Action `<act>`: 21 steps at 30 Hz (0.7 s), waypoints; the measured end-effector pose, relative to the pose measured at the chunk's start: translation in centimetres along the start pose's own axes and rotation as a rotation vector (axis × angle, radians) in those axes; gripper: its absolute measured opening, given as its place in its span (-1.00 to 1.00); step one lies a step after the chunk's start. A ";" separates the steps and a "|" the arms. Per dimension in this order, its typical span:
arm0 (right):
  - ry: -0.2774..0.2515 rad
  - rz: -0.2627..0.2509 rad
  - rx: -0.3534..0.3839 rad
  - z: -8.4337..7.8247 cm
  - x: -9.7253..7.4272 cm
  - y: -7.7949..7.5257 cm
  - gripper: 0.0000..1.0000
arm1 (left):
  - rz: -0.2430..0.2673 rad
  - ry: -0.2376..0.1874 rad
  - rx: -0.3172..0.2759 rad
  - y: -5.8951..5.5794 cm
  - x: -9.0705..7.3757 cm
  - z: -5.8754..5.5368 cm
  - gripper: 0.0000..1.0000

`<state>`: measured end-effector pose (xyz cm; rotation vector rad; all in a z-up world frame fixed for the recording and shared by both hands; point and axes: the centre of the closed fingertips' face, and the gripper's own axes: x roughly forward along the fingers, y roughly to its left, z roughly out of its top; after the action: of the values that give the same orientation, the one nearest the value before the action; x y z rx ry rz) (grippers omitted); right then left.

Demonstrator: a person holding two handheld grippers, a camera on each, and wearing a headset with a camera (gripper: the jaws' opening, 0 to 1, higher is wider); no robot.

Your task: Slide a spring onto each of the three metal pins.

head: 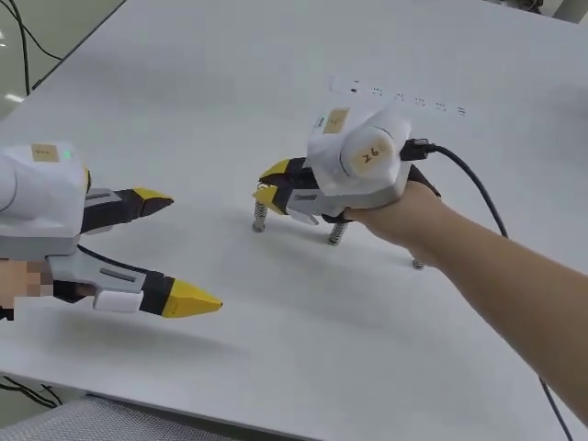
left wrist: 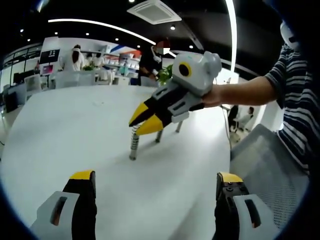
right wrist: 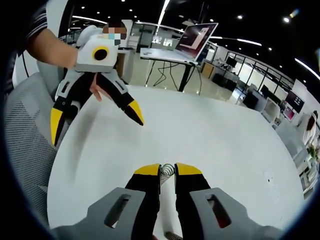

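Note:
Three thin metal pins stand on the white table [head: 276, 349]. The left pin carries a spring [head: 260, 217] [left wrist: 134, 142], and my right gripper [head: 271, 184] [left wrist: 142, 121] [right wrist: 168, 170] is shut on that spring's top [right wrist: 168, 168], jaws close together around the coil. The middle pin also wears a spring [head: 337, 232] [left wrist: 159, 136]. The right pin [head: 418, 264] shows under the person's wrist; whether it carries a spring I cannot tell. My left gripper [head: 179, 248] [left wrist: 156, 177] [right wrist: 95, 116] hovers open to the left of the pins, jaws wide apart and holding nothing.
A black cable [head: 469, 179] trails from the right gripper across the table to the right. A faint white strip [head: 395, 92] lies at the back. The table's front edge runs near a grey mesh chair [head: 92, 418] [left wrist: 270, 160].

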<state>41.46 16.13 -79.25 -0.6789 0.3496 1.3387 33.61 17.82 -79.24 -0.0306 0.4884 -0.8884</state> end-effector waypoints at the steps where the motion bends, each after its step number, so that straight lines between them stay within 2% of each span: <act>1: 0.001 0.001 -0.001 -0.1 0.1 0.1 -0.85 | 0.001 0.000 0.001 0.0 0.0 0.0 0.94; 11: 0.032 0.014 -0.042 -1.0 0.8 0.5 -0.84 | 0.002 -0.002 -0.002 0.2 -0.1 0.0 0.94; 21: 0.022 0.006 -0.046 -0.7 0.8 0.5 -0.84 | 0.001 -0.005 -0.003 0.3 -0.2 0.0 0.93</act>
<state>41.29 16.35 -80.38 -0.7316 0.3397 1.3490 33.74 18.13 -79.28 -0.0358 0.4850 -0.8867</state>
